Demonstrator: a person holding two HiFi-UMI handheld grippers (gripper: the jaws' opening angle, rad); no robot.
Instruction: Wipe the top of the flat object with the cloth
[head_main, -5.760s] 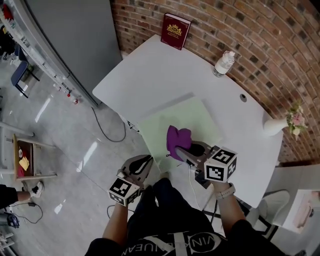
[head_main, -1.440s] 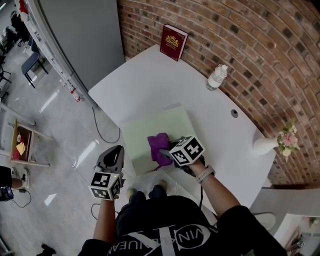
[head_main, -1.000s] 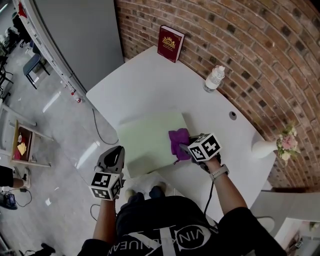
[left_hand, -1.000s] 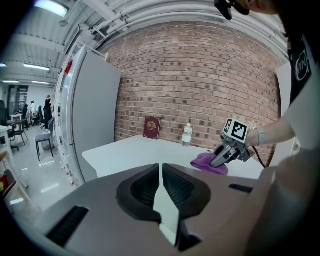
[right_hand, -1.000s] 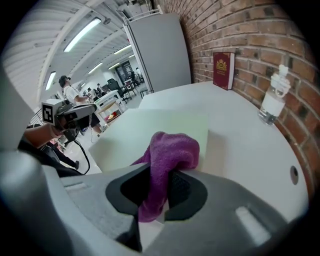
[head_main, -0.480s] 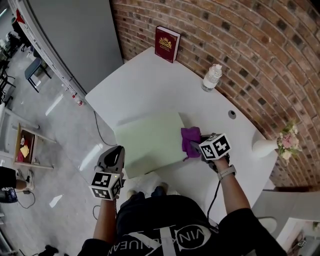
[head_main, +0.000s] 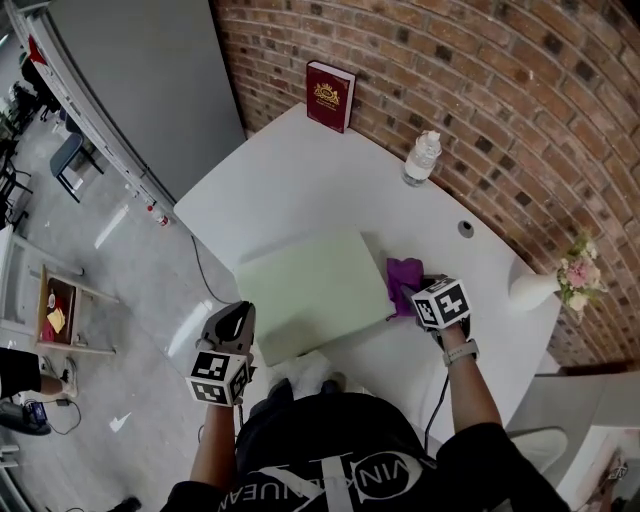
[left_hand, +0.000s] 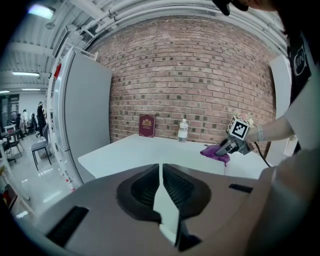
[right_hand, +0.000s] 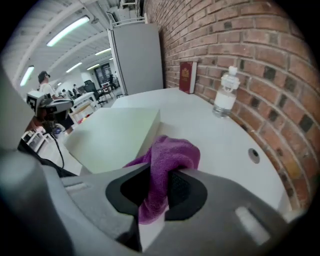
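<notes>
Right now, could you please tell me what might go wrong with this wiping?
The purple cloth in the right gripper sits beside the pale green flat board, off its top; wiping onto it could catch its raised edge and shove it. The left gripper, shut and empty, hangs off the white table, steadying nothing.

Fuzzy cloth (right_hand: 170, 160), rough brick wall (head_main: 520, 90)

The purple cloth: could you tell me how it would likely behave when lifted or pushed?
Probably floppy: the cloth bunches and droops from the right hand-held gripper. Likely light, since a pinch holds it. Its fuzzy pile suggests it would drag and crumple rather than slide when pushed on the table.
</notes>
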